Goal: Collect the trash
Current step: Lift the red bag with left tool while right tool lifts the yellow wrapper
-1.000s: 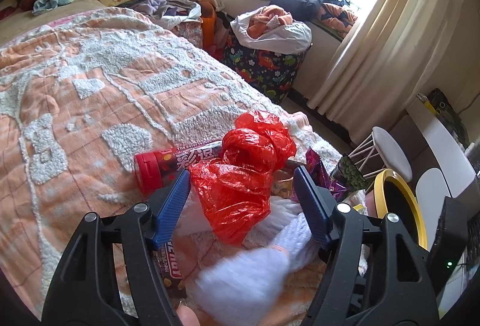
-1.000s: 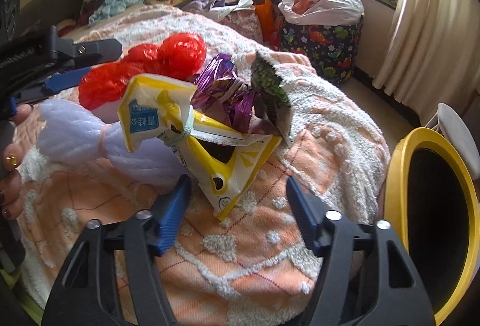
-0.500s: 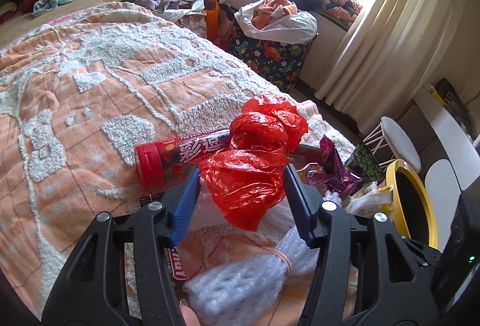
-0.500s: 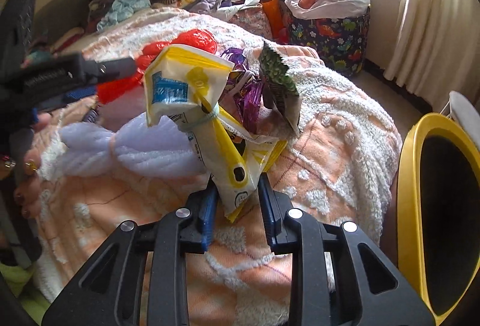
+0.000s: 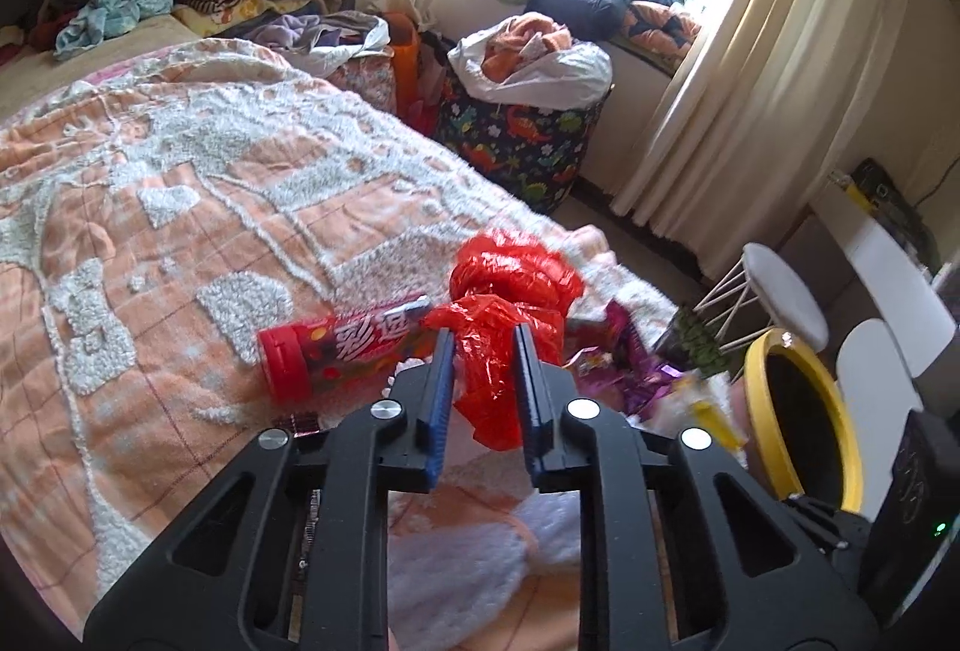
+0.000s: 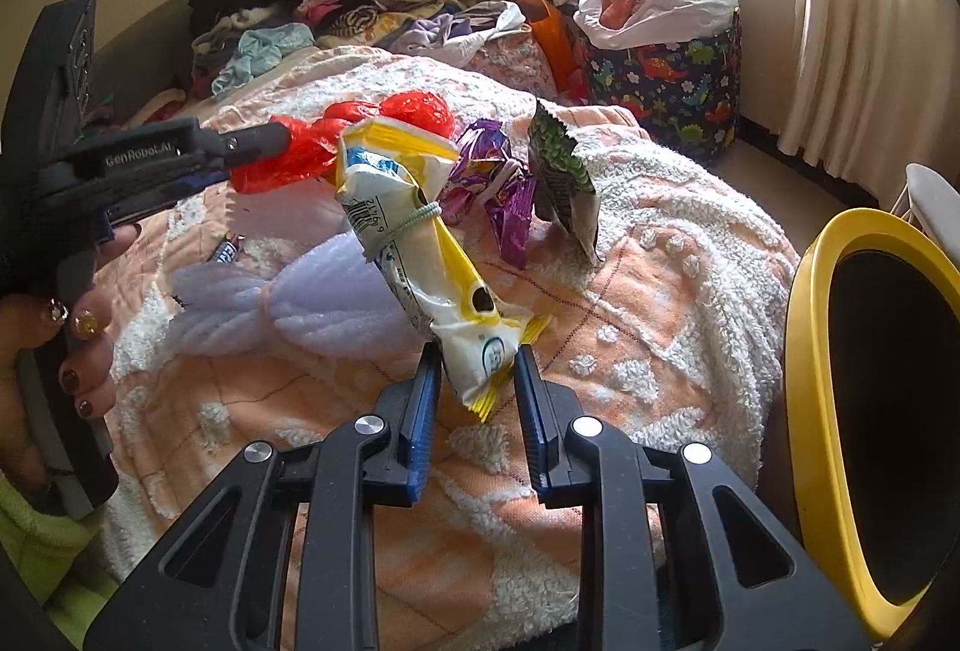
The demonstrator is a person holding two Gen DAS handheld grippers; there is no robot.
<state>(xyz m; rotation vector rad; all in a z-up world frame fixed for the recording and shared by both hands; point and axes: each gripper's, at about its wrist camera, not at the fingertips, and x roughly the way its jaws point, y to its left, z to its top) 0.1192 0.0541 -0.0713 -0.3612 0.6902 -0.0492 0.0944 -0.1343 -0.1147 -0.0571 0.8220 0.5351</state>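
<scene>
One bed (image 5: pixel 180 207) under an orange and white tufted blanket carries all the trash, and one yellow-rimmed bin (image 6: pixel 804 327) stands just beside its near corner. On the blanket lies one white foam wrap (image 6: pixel 312 303), twisted in the middle. One red plastic bag (image 5: pixel 504 315), one yellow and white snack bag (image 6: pixel 432 267), one red candy tube (image 5: pixel 324 357), one purple wrapper (image 6: pixel 504 195) and one green patterned packet (image 6: pixel 561 171) make up the rest; the packet stands tilted on the blanket.

Two claws are in use. The left claw (image 5: pixel 480 345) points down at a slant over the bed; its jaws have just been closing and now pinch the lower part of the red plastic bag, whose knotted top bulges beyond the tips. In the right wrist view a hand (image 6: pixel 60 351) with painted nails grips its handle. The right claw (image 6: pixel 477 369), also slanted downward, has just been closing and clamps the lower end of the yellow and white snack bag, which rises off the blanket, tilted up to the left
</scene>
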